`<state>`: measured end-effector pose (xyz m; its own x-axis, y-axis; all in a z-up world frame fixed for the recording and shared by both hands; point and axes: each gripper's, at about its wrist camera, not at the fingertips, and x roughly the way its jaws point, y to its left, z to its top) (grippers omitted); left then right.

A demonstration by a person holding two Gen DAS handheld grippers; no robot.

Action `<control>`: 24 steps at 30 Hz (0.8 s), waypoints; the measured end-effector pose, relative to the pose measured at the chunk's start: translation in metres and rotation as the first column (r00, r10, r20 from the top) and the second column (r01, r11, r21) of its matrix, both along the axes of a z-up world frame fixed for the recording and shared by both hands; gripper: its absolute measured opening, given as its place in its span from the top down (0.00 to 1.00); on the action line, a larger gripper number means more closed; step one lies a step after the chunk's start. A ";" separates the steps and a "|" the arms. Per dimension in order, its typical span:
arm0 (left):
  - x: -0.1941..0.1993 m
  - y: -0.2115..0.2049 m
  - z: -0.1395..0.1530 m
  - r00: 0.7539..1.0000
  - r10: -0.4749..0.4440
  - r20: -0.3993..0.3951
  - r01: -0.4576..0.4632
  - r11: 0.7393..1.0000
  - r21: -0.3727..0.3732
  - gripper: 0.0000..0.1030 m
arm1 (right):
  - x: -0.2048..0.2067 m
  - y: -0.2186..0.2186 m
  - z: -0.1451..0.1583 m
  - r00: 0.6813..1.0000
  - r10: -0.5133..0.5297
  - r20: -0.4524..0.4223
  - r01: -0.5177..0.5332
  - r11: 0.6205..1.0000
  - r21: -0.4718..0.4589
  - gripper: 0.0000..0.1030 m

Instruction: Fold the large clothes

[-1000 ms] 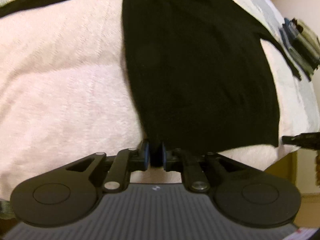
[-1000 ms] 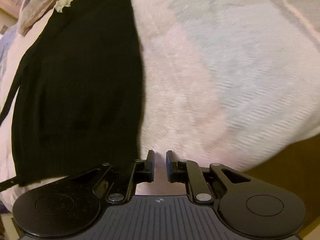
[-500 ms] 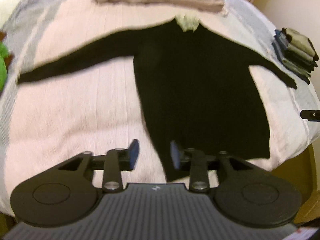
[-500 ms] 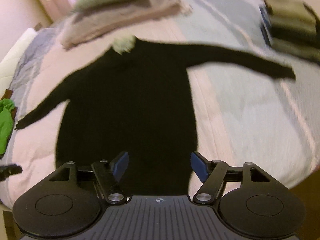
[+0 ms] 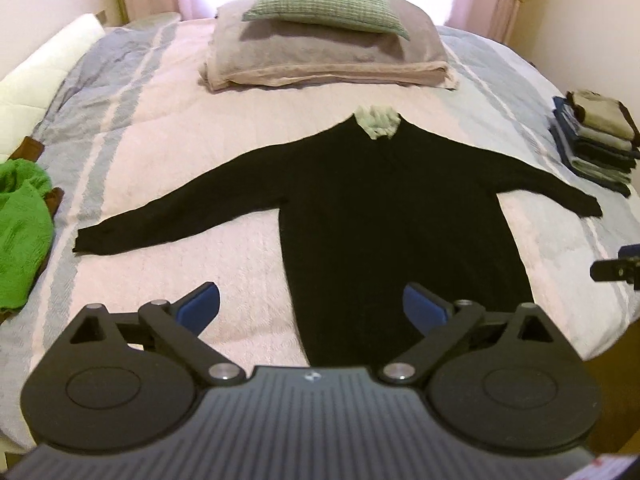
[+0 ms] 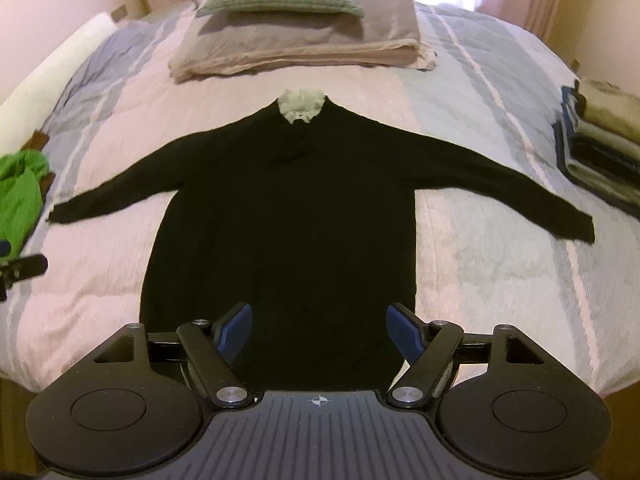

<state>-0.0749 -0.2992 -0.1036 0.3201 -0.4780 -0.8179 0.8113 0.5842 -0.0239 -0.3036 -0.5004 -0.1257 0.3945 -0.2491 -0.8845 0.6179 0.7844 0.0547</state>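
I've got the black sweater [image 6: 280, 216] spread flat on the bed [image 6: 480, 152], collar far, hem near, both sleeves out wide. My left gripper [image 5: 312, 304] has just been opening, jaws wide with nothing between them; my right gripper [image 6: 320, 326] likewise released and empty above the hem. Risk now: pinching the quilt along with a sleeve, or dragging the body askew and bunching it.

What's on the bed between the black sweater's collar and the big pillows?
Nothing: between the black sweater's pale collar and the stacked pillows is only bare pink bedspread. Both wrist views show it.
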 end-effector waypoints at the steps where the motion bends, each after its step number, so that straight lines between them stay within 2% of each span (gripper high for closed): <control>1: -0.001 -0.002 0.001 1.000 0.004 0.001 -0.004 1.000 -0.002 0.04 | 0.001 -0.001 0.000 1.000 0.006 0.002 -0.006 1.000 -0.003 0.30; 6: -0.008 -0.016 0.003 0.999 -0.030 0.025 0.029 0.999 0.015 0.04 | 0.002 -0.005 -0.002 1.000 0.007 0.000 -0.007 1.000 0.003 0.30; 13: -0.018 -0.032 -0.005 0.997 -0.071 0.004 0.071 0.996 0.045 0.01 | -0.001 -0.006 -0.011 1.000 -0.006 -0.021 0.007 0.999 0.038 0.30; 24: -0.021 -0.043 -0.015 0.996 -0.082 -0.035 0.084 0.995 0.062 0.01 | -0.005 -0.006 -0.020 0.999 -0.031 -0.035 0.033 0.998 0.063 0.30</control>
<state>-0.0961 -0.3426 -0.1183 0.2544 -0.4492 -0.8565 0.8566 0.5157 -0.0160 -0.3082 -0.5068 -0.1459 0.3569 -0.2042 -0.9116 0.6446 0.7601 0.0822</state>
